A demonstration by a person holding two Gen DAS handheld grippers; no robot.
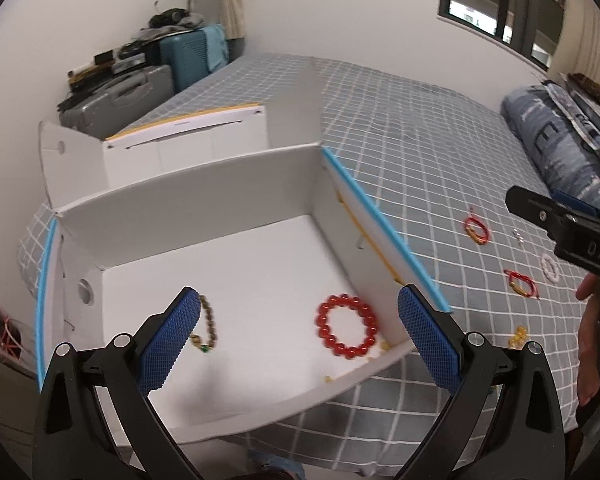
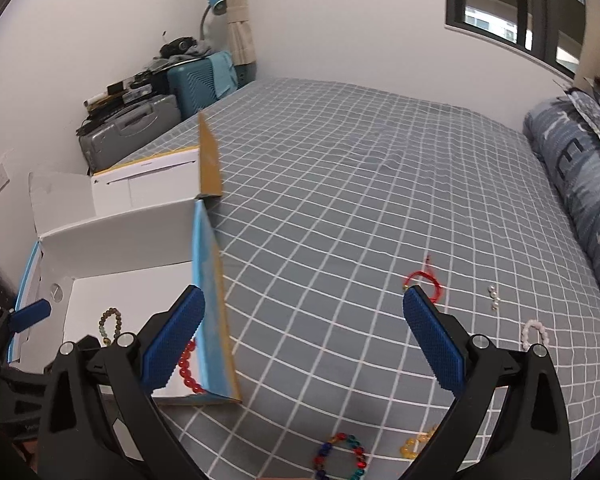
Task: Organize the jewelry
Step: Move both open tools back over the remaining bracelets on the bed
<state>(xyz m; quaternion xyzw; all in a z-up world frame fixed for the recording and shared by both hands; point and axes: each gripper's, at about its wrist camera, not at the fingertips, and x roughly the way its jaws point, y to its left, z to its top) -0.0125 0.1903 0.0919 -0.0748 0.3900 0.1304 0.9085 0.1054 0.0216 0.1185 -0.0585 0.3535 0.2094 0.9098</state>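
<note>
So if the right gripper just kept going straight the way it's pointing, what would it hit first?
Probably bare bedspread. The right gripper is open and empty, aimed between the white box and the red string bracelet. Depth is hard to judge.

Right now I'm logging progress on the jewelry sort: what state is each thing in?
White cardboard box: open, flaps up.
Red bead bracelet: in the box.
Brown bead bracelet: in the box.
Multicoloured bead bracelet: on the bedsheet.
Pink bead bracelet: on the bedsheet.
Left tool: open, empty.
Right tool: open, empty.
</note>
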